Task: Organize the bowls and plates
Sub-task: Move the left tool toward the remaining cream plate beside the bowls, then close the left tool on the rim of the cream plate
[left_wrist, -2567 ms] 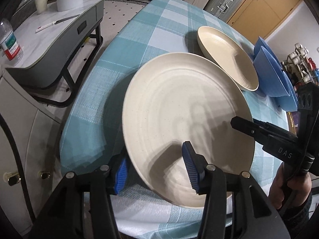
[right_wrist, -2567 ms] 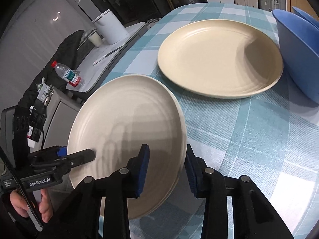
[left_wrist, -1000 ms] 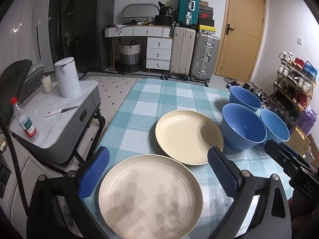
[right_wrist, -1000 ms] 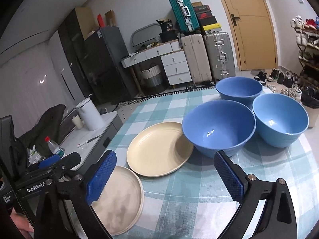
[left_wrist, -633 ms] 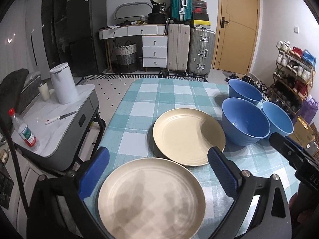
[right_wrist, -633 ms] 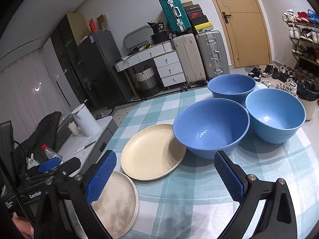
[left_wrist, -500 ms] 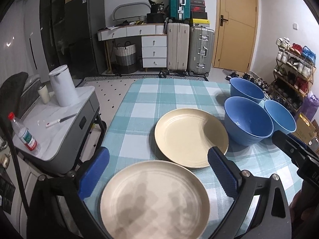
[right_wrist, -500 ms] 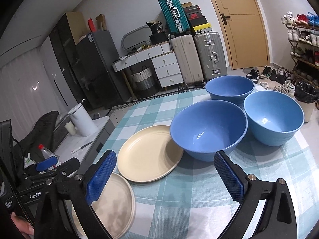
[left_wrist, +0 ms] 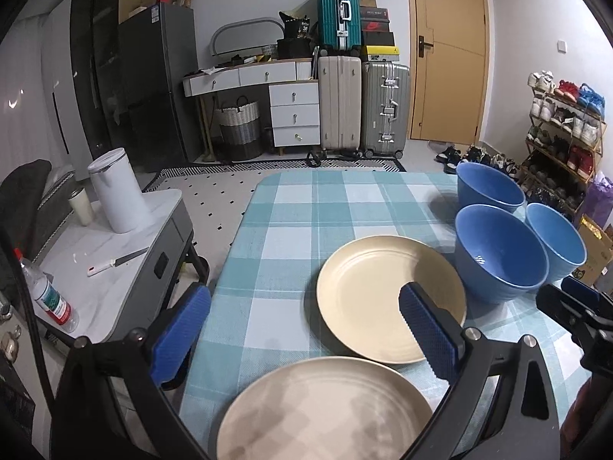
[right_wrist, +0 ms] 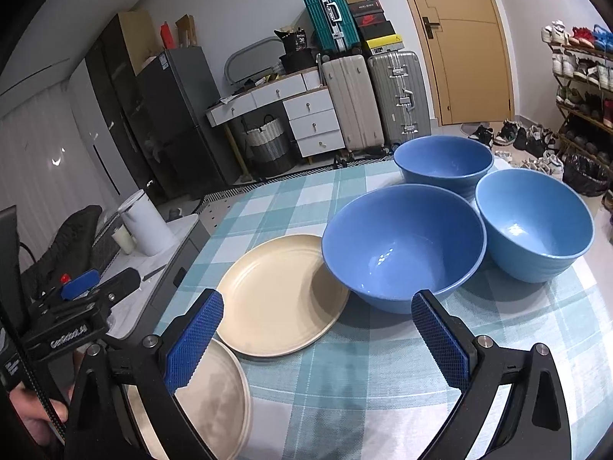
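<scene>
While I held both tools above the near end of the table, my left gripper (left_wrist: 304, 329) stood spread wide with nothing between its blue pads (left_wrist: 427, 329), and my right gripper (right_wrist: 318, 339) was just as wide and just as empty. Below the left one lay the pale plate (left_wrist: 325, 412) at the near edge of the checked tablecloth (left_wrist: 306, 207), flat and free of both tools. Just beyond it lay the cream plate (left_wrist: 379, 299), their rims very close; I could not tell whether they touched. From the right camera the cream plate (right_wrist: 279, 299) sat just left of the big blue bowl (right_wrist: 402, 245), whose side overhung the plate's rim. Close to the right of that bowl stood a lighter blue bowl (right_wrist: 534, 226), and behind the two stood a third blue bowl (right_wrist: 442, 163), all upright. Off the table's left side stood a grey side table (left_wrist: 115, 268) carrying a white canister (left_wrist: 115, 191), a knife (left_wrist: 117, 260) and a water bottle (left_wrist: 46, 293). Suitcases (left_wrist: 362, 107) lined the far wall beside the door (left_wrist: 446, 50).
</scene>
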`<control>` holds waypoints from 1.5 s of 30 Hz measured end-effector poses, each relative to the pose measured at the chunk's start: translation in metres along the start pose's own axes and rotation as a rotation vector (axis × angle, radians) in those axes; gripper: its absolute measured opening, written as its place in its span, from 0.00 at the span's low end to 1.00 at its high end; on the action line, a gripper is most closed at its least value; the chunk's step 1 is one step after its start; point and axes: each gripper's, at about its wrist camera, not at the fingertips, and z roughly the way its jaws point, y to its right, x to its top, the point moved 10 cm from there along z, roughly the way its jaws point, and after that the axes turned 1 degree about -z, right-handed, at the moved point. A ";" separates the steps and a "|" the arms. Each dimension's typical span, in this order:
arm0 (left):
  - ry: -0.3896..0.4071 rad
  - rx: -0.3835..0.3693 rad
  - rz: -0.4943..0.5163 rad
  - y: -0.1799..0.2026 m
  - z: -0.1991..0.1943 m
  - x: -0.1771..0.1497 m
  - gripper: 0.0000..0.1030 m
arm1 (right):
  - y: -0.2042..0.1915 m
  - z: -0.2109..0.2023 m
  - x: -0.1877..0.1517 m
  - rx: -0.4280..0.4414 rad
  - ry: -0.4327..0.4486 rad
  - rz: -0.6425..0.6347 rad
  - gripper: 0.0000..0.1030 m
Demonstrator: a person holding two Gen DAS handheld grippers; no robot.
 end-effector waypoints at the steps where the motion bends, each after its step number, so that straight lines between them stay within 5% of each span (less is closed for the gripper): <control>1: -0.004 0.000 0.004 0.000 0.003 0.001 0.97 | 0.000 0.002 -0.001 -0.001 -0.004 0.000 0.97; 23: -0.127 0.009 0.119 0.001 0.065 -0.003 0.97 | 0.006 0.038 -0.019 -0.053 -0.067 0.016 0.97; 33: -0.305 -0.047 0.121 0.001 0.118 -0.022 0.97 | 0.002 0.050 -0.026 -0.057 -0.072 -0.011 0.97; 42: -0.397 -0.125 0.105 0.014 0.151 -0.032 0.95 | 0.007 0.058 -0.032 -0.051 -0.090 0.003 0.97; 45: -0.402 -0.100 0.107 0.013 0.157 -0.033 0.93 | 0.010 0.060 -0.034 -0.052 -0.094 0.009 0.97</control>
